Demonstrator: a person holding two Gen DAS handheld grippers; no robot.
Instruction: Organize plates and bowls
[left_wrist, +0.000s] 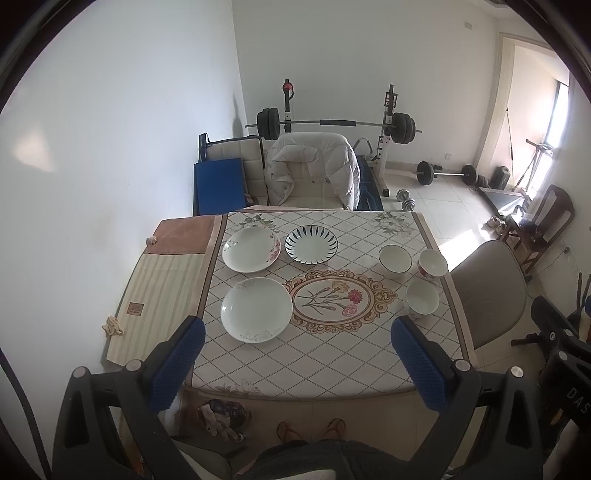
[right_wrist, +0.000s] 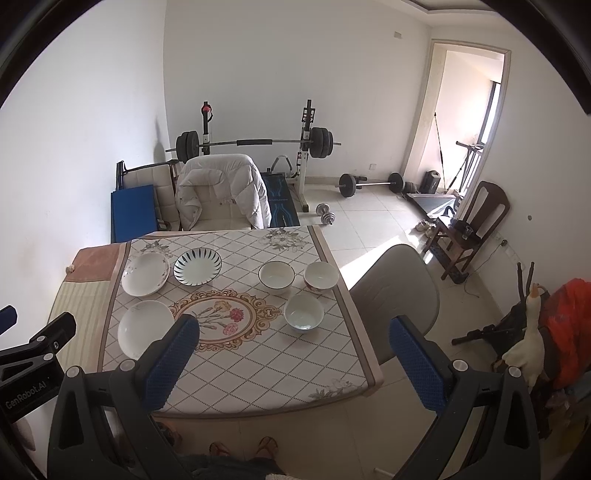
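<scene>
Left gripper (left_wrist: 297, 350): it is being held above the near edge of the worktop (left_wrist: 332, 365), fingers spread wide, nothing gripped.
Right gripper (right_wrist: 291, 354): its fingers are also being kept wide apart and empty.
Plates: the plain white plate (left_wrist: 256, 308), the floral plate (left_wrist: 251, 249) and the blue-striped plate (left_wrist: 311, 244) are lying on the left side, all apart.
Bowls: three bowls (right_wrist: 304, 313) are standing separately on the right.
Handling: probably ceramic, stiff, glossy, breakable; the rim is being judged the best grip.
</scene>
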